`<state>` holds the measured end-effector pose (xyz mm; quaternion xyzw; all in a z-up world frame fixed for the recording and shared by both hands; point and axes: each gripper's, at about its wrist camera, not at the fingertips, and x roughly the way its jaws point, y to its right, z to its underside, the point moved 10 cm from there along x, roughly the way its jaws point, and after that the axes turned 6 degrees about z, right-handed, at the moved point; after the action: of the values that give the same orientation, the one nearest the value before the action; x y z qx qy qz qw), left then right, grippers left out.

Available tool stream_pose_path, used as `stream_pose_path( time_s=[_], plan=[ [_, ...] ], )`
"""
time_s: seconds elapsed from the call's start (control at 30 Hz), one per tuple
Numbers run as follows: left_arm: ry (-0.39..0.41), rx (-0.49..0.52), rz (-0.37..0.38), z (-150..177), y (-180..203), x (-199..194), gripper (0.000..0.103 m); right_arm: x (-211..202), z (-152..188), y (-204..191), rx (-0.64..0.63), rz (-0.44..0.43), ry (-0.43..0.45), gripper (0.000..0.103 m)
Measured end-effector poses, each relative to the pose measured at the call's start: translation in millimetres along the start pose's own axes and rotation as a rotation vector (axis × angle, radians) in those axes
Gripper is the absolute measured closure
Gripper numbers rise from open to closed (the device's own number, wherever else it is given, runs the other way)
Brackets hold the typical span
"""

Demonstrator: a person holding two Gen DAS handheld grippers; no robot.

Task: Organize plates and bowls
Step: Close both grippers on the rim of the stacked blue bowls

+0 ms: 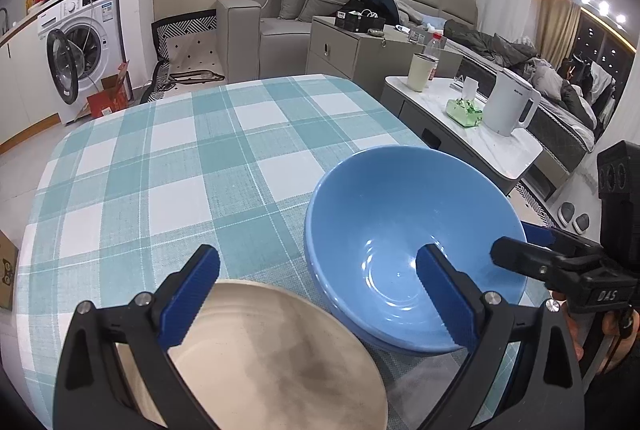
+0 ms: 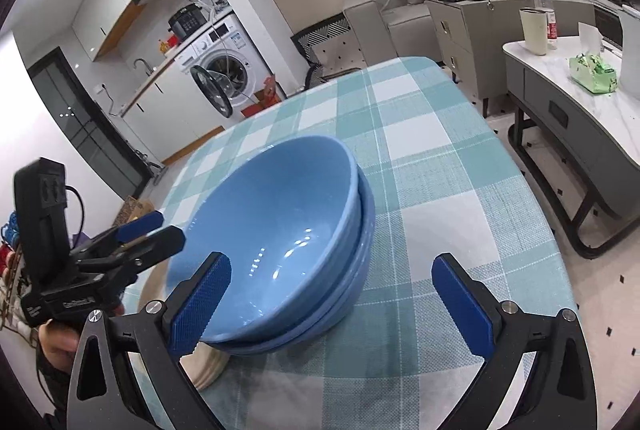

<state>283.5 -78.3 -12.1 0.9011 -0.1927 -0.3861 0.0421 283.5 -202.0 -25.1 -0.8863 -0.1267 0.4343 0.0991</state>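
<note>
A stack of blue bowls (image 1: 400, 222) sits on the checked tablecloth (image 1: 180, 158); it also shows in the right wrist view (image 2: 280, 222), the top bowl tilted. A beige plate stack (image 1: 280, 358) lies just left of the bowls and peeks out below them in the right wrist view (image 2: 208, 370). My left gripper (image 1: 320, 294) is open, above the plate's far edge and the bowl's near rim, touching neither. My right gripper (image 2: 332, 306) is open and empty, just in front of the bowls. It appears at the bowl's right side in the left wrist view (image 1: 520, 254).
The table's right edge drops to the floor beside a grey side table (image 2: 560, 102) with a kettle (image 1: 508, 102), a cup (image 2: 534, 30) and a green tissue pack (image 2: 592, 74). A washing machine (image 1: 84, 38) and sofa (image 1: 320, 2) stand beyond the table.
</note>
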Motion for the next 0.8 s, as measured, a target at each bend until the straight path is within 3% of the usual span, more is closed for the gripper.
stream_pose_path(
  time_s=[0.8],
  plan=[
    [-0.051,0.011,0.008,14,8,22,0.004,26,16,7,0.06,-0.022,-0.086,0.001]
  ],
)
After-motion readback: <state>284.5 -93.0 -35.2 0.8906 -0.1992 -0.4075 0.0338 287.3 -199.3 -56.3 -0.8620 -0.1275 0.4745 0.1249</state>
